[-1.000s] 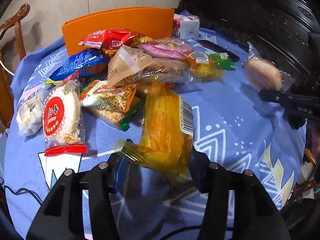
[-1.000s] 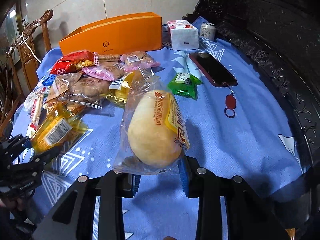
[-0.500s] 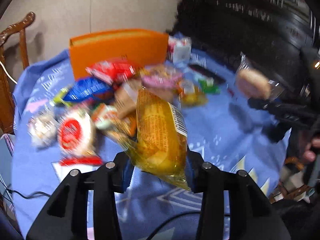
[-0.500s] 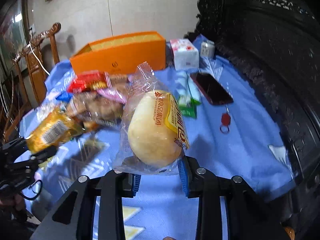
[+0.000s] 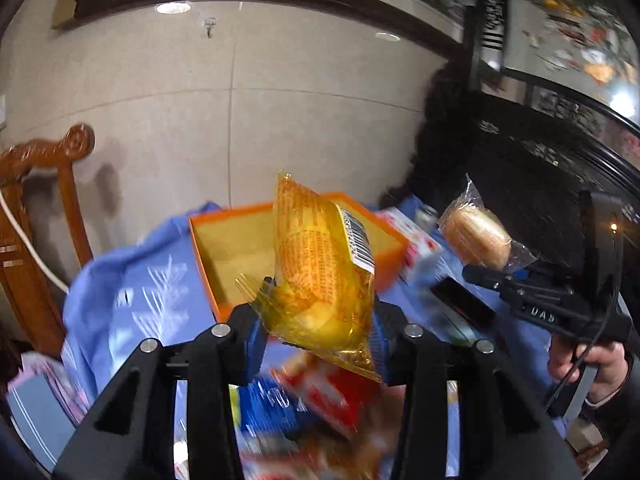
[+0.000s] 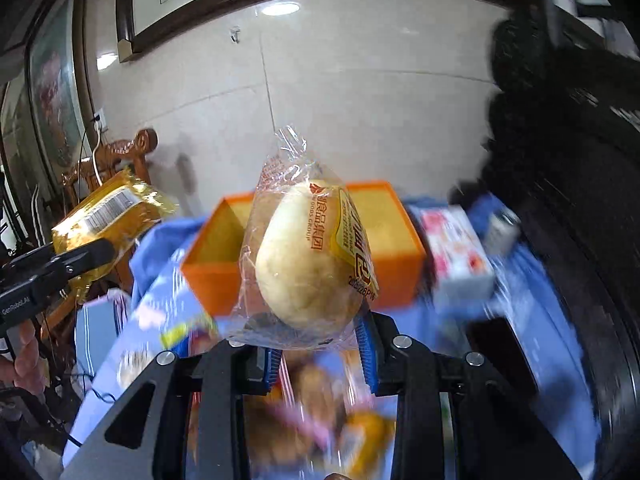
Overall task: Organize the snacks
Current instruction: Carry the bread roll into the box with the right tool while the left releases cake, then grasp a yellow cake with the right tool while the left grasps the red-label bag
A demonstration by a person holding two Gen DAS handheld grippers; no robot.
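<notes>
From the left wrist view, the left gripper has its jaws clamped on a yellow transparent plastic snack packet with a barcode label, held aloft in front of the open orange rectangular cardboard box; off to the right the right gripper carries a round pale bun in clear plastic wrap, and blurred red and blue packets lie below. From the right wrist view, that bun's printed wrapper fills the centre, pinched between the jaws, with a white and pink carton just beside the box. The surface wears a blue patterned cloth; behind stand a beige tiled wall and a carved wooden chair.
</notes>
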